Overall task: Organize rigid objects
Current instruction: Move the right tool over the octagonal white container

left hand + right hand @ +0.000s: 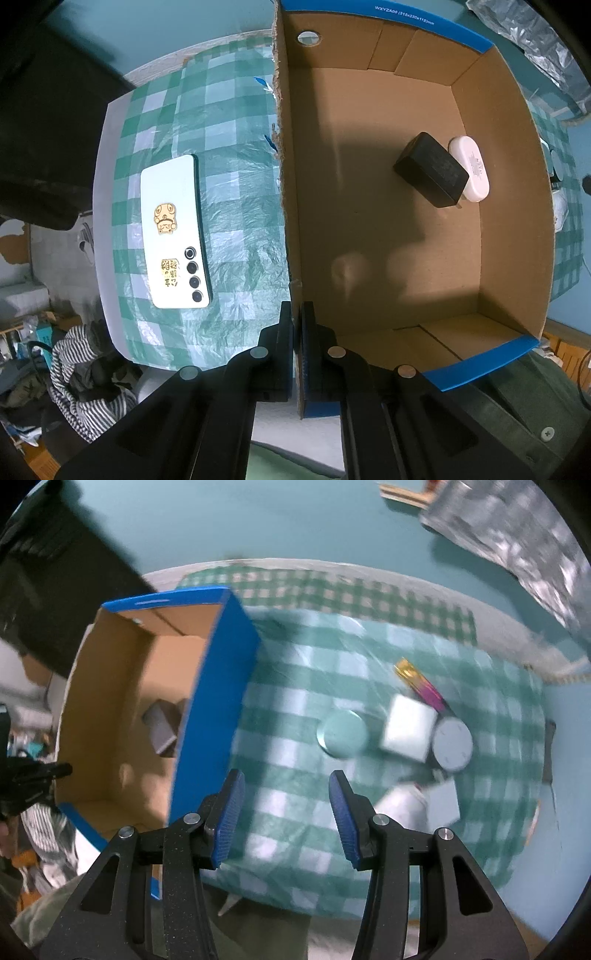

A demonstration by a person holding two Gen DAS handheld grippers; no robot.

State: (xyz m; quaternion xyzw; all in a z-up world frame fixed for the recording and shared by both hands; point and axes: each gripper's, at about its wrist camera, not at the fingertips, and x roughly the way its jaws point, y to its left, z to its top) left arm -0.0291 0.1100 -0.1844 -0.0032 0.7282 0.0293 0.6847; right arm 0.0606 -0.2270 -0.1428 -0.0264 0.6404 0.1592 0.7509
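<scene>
Pinching the box (pixel 291 206) wall, the left gripper (pixel 296 314) is shut; the right gripper (pixel 286 805), part open and empty, is nearer the disc (pixel 342 733) ahead, toward the table's far edge.

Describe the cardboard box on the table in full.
The cardboard box is open-topped, brown corrugated inside, blue outside, with a round hole near one wall's top and printed lettering on the far rim. It stands upright on the checked tablecloth. A black block and a white oval case lie side by side inside. The left hand-held gripper is shut on its near wall.
</scene>
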